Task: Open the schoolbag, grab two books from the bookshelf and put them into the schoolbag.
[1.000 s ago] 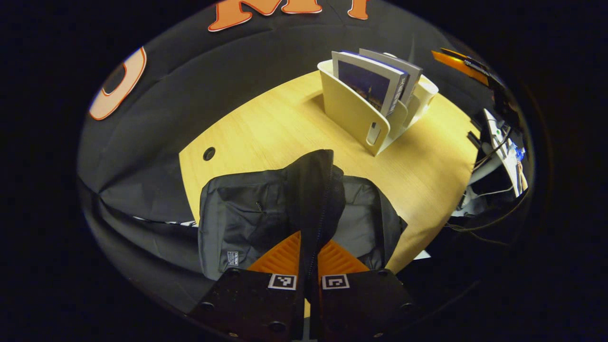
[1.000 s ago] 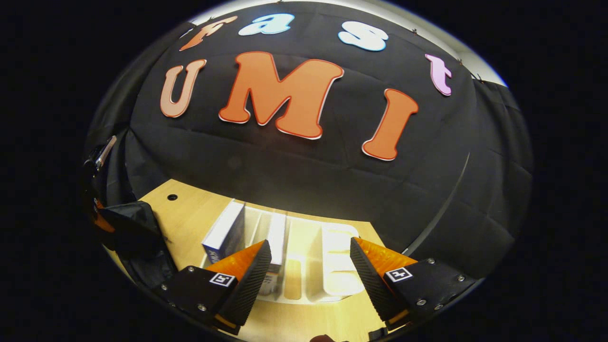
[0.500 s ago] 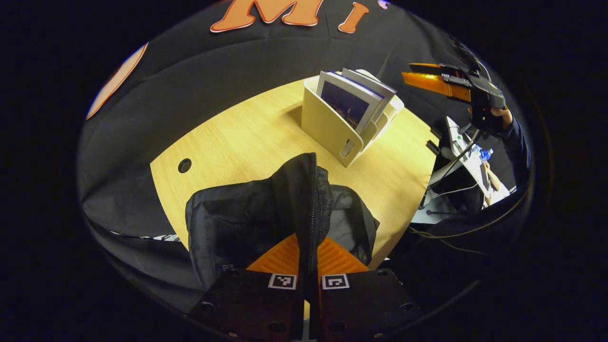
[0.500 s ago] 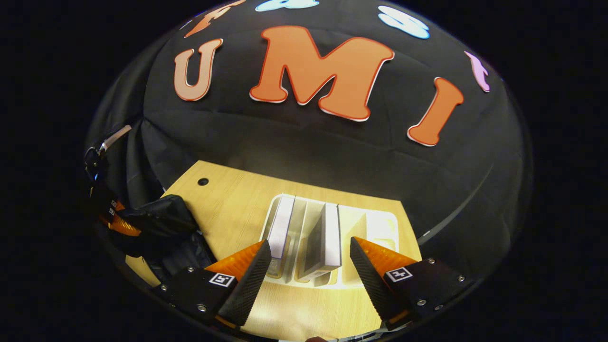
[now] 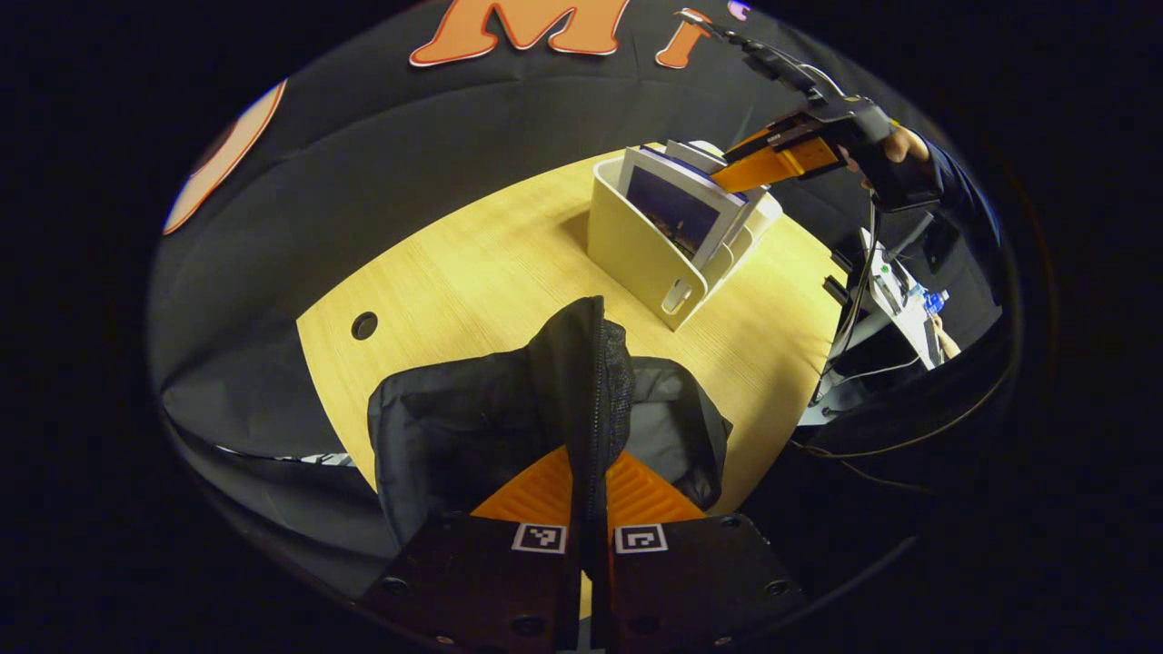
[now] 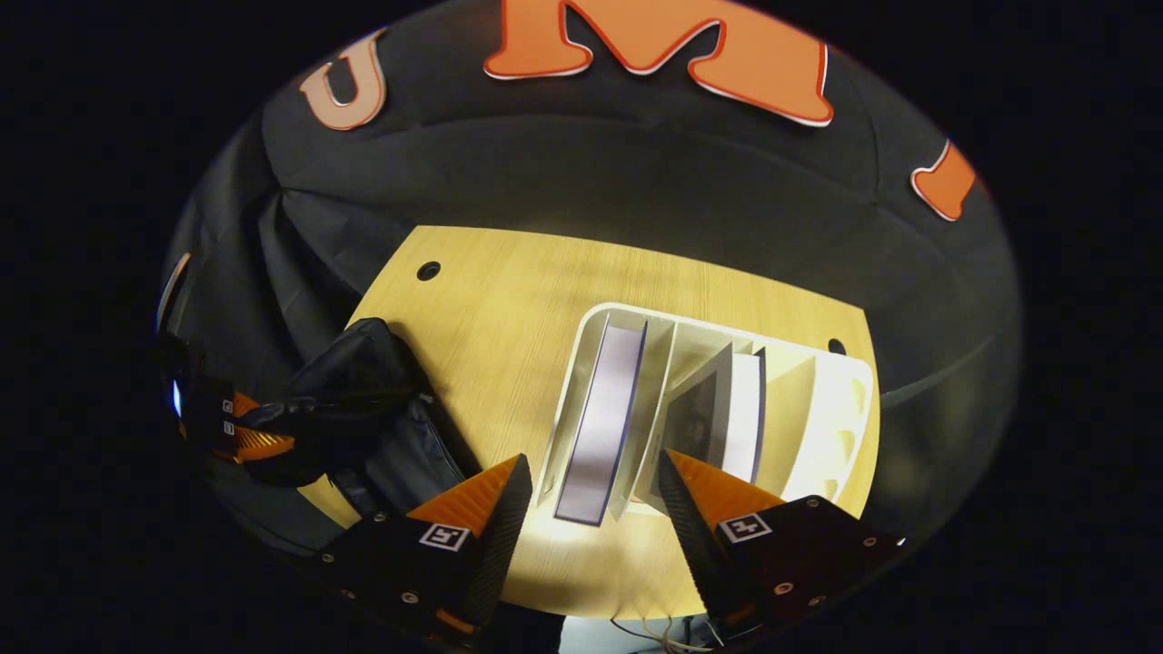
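The black schoolbag (image 5: 454,427) lies at the near edge of the wooden table, and my left gripper (image 5: 591,481) is shut on its zip flap (image 5: 586,363), holding it up. A cream bookshelf (image 5: 636,245) stands farther back with two books (image 5: 677,204) upright in it. In the right gripper view my right gripper (image 6: 591,490) is open just above the shelf (image 6: 818,436), its fingers on either side of the purple-edged book (image 6: 604,422). A second book (image 6: 727,413) stands one slot to the right. The left gripper view shows the right gripper (image 5: 772,159) over the books.
The wooden table (image 5: 472,263) has a cable hole (image 5: 364,324) at its left. A hand (image 5: 899,150) holds the right gripper. Cables and equipment (image 5: 895,300) sit beyond the table's right edge. The schoolbag (image 6: 363,400) and left gripper (image 6: 259,442) lie left of the shelf.
My right gripper has come down and forward over the bookshelf, so its open fingers now straddle the first book. The left gripper keeps hold of the raised bag flap, barely moving.
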Tool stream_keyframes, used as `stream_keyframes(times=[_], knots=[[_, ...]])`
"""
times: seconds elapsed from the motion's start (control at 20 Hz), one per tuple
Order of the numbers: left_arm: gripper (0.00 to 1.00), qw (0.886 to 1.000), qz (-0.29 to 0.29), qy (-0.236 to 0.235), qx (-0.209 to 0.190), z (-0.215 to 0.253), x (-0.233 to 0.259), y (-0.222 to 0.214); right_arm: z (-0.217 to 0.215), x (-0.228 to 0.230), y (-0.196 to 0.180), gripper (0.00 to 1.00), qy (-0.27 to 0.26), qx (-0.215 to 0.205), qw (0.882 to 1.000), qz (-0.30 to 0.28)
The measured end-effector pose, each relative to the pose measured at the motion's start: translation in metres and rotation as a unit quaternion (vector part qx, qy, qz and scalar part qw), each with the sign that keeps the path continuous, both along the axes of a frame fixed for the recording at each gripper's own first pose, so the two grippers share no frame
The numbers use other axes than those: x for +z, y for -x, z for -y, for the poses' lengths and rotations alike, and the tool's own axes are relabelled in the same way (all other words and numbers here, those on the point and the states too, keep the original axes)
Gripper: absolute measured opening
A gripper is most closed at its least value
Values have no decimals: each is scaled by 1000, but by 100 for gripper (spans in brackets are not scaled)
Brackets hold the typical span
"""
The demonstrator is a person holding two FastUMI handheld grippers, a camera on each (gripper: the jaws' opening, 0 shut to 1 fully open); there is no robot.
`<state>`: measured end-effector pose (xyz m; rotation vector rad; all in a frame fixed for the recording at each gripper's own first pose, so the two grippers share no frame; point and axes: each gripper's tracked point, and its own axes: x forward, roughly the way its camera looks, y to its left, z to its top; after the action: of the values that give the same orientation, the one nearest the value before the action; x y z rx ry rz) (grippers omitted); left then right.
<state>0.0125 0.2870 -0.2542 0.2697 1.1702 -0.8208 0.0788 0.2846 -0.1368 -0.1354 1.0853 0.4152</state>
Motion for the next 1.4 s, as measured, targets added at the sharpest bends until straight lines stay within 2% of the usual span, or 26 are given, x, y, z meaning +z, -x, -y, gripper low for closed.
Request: stream_keyframes(times=[0.05, 0.1, 0.15, 0.45, 0.5, 0.55, 0.7, 0.9, 1.2, 1.4], knots=[[6, 1000, -1, -1, 1, 1, 0, 1, -2, -8, -6, 83, 3, -4, 1000, -13], [6, 1000, -1, -3, 3, 3, 0, -1, -4, -13, -11, 69, 5, -7, 1000, -27], [6, 1000, -2, -4, 5, 4, 0, -2, -7, -18, -16, 78, 5, -12, 999, -40], [6, 1000, -15, -14, 20, 8, -7, -3, -13, -50, -30, 48, 14, -35, 994, -103], [6, 1000, -17, -15, 20, 9, -9, -3, -11, -49, -33, 35, 19, -40, 993, -106], [6, 999, -20, -17, 23, 10, -10, -3, -10, -49, -33, 41, 17, -46, 993, -111], [6, 999, -26, -20, 30, 12, -13, -4, -2, -49, -34, 34, 19, -62, 991, -119], [6, 999, -25, -25, 39, 12, -13, -6, 5, -31, -29, 31, 11, -78, 990, -114], [6, 1000, -17, -21, 10, 14, -12, -3, 28, 24, 2, 30, -18, -119, 990, -71], [6, 1000, -6, -13, -14, 14, -10, -2, 50, 64, 38, 30, -35, -147, 988, -27]])
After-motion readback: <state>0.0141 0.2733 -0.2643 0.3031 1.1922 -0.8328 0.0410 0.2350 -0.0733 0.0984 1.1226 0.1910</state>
